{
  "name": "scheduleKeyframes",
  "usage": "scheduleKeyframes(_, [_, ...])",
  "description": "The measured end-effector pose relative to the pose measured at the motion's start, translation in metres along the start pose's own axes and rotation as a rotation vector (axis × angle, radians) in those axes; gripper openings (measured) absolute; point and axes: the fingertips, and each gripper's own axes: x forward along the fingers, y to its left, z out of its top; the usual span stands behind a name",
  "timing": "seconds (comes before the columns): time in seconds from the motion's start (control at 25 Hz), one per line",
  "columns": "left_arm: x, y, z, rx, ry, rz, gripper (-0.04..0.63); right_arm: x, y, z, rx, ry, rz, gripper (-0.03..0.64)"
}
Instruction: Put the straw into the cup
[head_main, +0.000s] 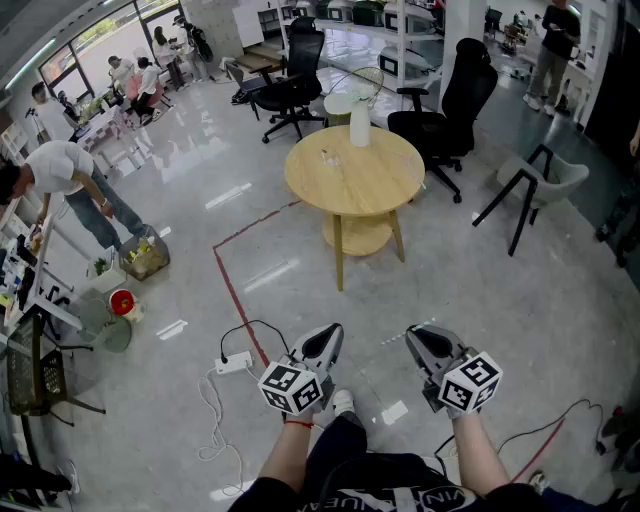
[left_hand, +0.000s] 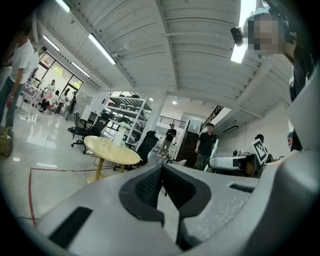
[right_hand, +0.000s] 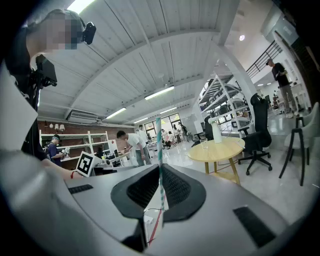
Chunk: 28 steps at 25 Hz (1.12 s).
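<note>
Head view first: the person stands well back from the round wooden worktop (head_main: 355, 175), both claws held out low in front. The left claw (head_main: 327, 335) and right claw (head_main: 419, 337) sit side by side over the grey floor (head_main: 500, 290), noses pointing toward the worktop. On that worktop, a clear cup (head_main: 330, 157) stands toward the near left, and a white bottle (head_main: 360, 125) stands at the far edge. Black office chairs (head_main: 290, 85) ring the far side. A red tape line (head_main: 232, 290) runs across the floor, and a white power strip (head_main: 234, 363) lies just left of the left claw.

Over to the left gripper view: the left claw (left_hand: 163, 166) has its tips pressed together with nothing between them. The worktop (left_hand: 112, 152) is well ahead to the left, with the cup (left_hand: 105, 142) and white bottle (left_hand: 118, 136) on it.

Now the right gripper view: the right claw (right_hand: 160, 169) is clamped on the straw (right_hand: 158, 137), a teal-and-white striped one standing upright out of the pinched jaws. The worktop (right_hand: 220, 149) is off to the right, well apart from the straw, with the cup (right_hand: 204, 143) beside the white bottle (right_hand: 216, 131).
</note>
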Motion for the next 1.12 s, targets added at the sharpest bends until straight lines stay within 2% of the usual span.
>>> scheduleKeyframes(0.2, [0.028,0.043,0.017,0.011,0.018,-0.015,0.008,0.056,-0.024,0.01,0.013,-0.001,-0.002,0.02])
scheduleKeyframes(0.44, [0.049,0.095,0.037,-0.009,0.027,-0.01,0.008,0.115,-0.042,0.021,0.005,0.035,0.001,0.02])
scheduleKeyframes(0.56, [0.051,0.125,0.043,-0.004,0.039,-0.014,0.008,0.146,-0.048,0.025,-0.002,0.044,-0.017,0.02])
scheduleKeyframes(0.76, [0.054,0.177,0.053,-0.037,0.035,0.008,0.008,0.193,-0.056,0.027,0.028,0.041,-0.048,0.02])
scheduleKeyframes(1.12, [0.07,0.212,0.067,-0.059,0.012,0.005,0.008,0.232,-0.073,0.041,0.041,0.042,-0.047,0.02])
